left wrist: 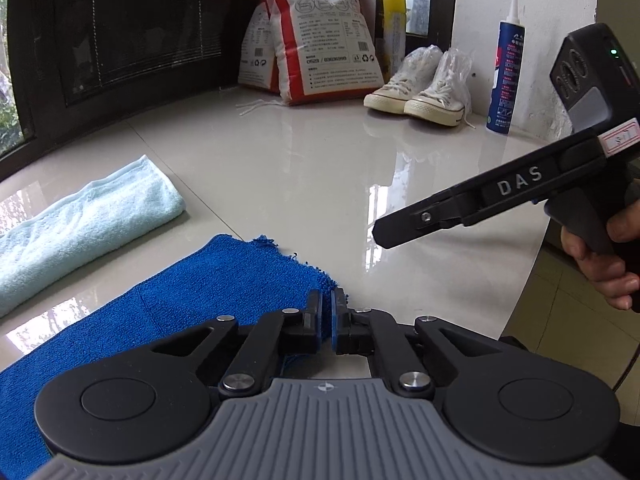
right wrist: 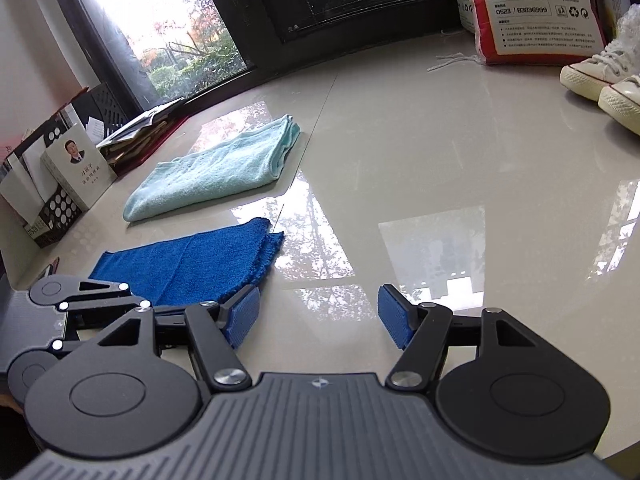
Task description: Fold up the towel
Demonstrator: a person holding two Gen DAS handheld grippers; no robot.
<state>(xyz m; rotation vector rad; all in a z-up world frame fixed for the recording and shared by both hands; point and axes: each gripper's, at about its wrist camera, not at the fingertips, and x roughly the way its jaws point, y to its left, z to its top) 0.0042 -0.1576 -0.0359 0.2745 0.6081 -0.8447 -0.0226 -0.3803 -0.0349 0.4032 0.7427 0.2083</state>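
A dark blue towel [left wrist: 192, 296] lies folded flat on the glossy table; it also shows in the right wrist view [right wrist: 192, 264]. My left gripper [left wrist: 326, 316] is shut on the towel's near right corner. Seen from the right wrist, the left gripper [right wrist: 160, 312] sits at the towel's near edge. My right gripper [right wrist: 318, 316] is open and empty above bare table, to the right of the towel. Its body [left wrist: 500, 200] shows side-on in the left wrist view, hovering right of the towel.
A folded light blue towel [right wrist: 216, 168] lies beyond the dark one, also in the left view [left wrist: 80, 224]. Rice bags [left wrist: 320, 40], white sneakers [left wrist: 420, 92] and a sealant tube [left wrist: 506, 76] stand at the back. Books and a file box [right wrist: 60, 176] line the left edge.
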